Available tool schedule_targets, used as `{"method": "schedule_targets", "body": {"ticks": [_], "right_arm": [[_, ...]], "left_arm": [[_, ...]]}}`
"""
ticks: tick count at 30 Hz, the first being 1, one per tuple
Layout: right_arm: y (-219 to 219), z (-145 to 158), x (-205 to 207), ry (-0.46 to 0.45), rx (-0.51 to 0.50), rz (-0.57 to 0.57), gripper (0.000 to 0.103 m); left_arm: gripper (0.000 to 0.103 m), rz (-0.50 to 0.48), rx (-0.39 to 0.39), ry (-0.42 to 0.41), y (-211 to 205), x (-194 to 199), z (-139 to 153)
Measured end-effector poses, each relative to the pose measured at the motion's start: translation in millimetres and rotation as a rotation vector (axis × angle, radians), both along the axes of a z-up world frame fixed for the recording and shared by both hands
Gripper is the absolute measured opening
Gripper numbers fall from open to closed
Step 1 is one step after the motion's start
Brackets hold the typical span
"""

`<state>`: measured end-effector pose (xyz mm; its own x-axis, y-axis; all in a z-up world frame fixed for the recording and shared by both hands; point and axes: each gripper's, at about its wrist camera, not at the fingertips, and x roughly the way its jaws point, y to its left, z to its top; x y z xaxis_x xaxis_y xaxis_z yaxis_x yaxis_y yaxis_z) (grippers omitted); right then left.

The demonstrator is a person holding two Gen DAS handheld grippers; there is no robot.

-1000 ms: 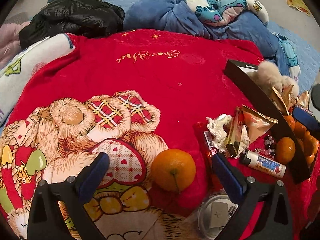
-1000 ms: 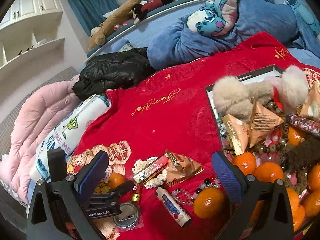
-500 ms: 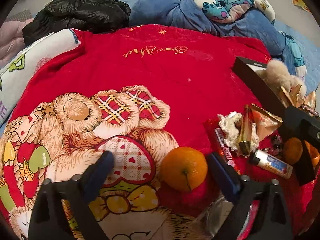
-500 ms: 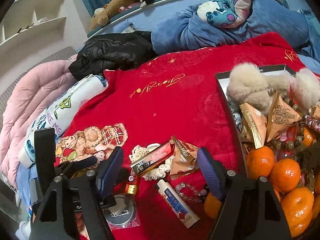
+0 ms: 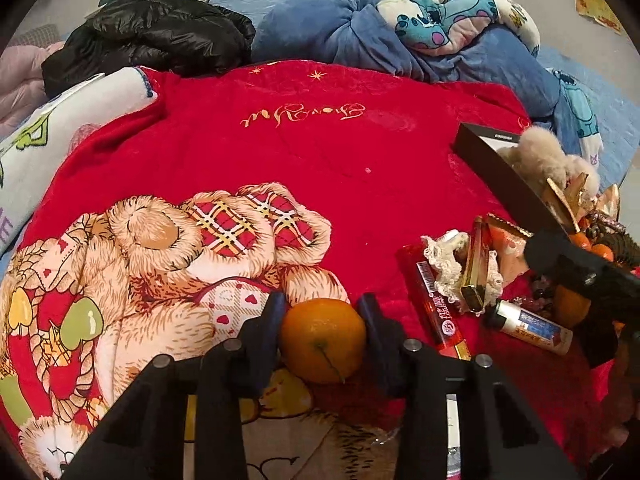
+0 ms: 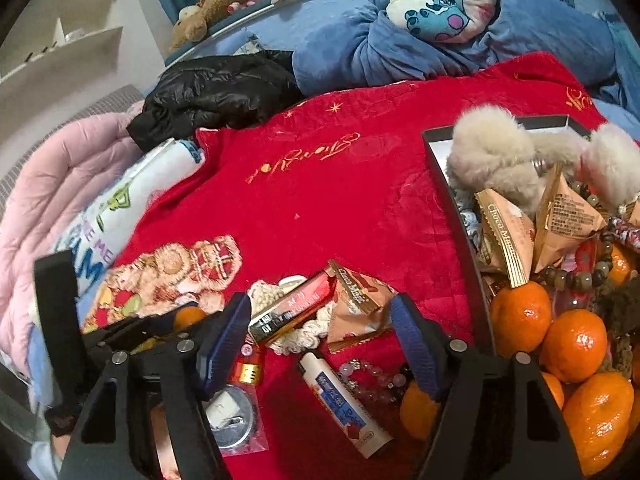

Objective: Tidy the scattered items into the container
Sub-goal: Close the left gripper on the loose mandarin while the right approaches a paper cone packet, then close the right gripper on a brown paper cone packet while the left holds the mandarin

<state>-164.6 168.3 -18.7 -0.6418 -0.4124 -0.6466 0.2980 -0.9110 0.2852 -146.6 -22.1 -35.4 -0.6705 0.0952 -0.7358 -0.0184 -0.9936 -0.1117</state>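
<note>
My left gripper (image 5: 322, 316) is shut on an orange tangerine (image 5: 322, 340) that rests on the red blanket (image 5: 304, 152). My right gripper (image 6: 320, 328) is open above a pile of loose items: a red-and-gold bar (image 6: 292, 312), a snack packet (image 6: 358, 300), white lace (image 6: 304, 338), a white tube (image 6: 344, 404), a bead bracelet (image 6: 372, 380) and a tangerine (image 6: 418, 410). The black box (image 6: 452, 216) at the right holds tangerines, snack packets, beads and fluffy earmuffs (image 6: 496, 156). The box also shows in the left wrist view (image 5: 500, 176).
A round badge in a clear bag (image 6: 232, 420) lies by my right gripper's left finger. A black jacket (image 5: 152, 36), blue bedding (image 5: 400, 44) and a pink quilt (image 6: 52, 184) ring the blanket. The right gripper's body shows at the left view's right edge (image 5: 588, 276).
My left gripper has closed on the tangerine, which sat between open fingers before. My right gripper has moved left and down over the loose pile, with narrower opening.
</note>
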Motion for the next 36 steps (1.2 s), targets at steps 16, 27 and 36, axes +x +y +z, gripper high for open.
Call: {"method": "schedule_targets", "body": {"ticks": [16,27,36], "right_arm": [[-18,-12,1,0.032,0.156,-0.038,0.050],[-17,-20,-14,0.011,0.143,-0.022,0.051],[-13,-23,-15,0.015,0.154,-0.058,0.032]], "left_arm": [[0.040,-0.018,0.039,0.026,1,3,0],[0.040,-0.024,-0.018,0.015,10,1,0],[0.040,-0.020,-0.045,0.021,12,1,-1]]}}
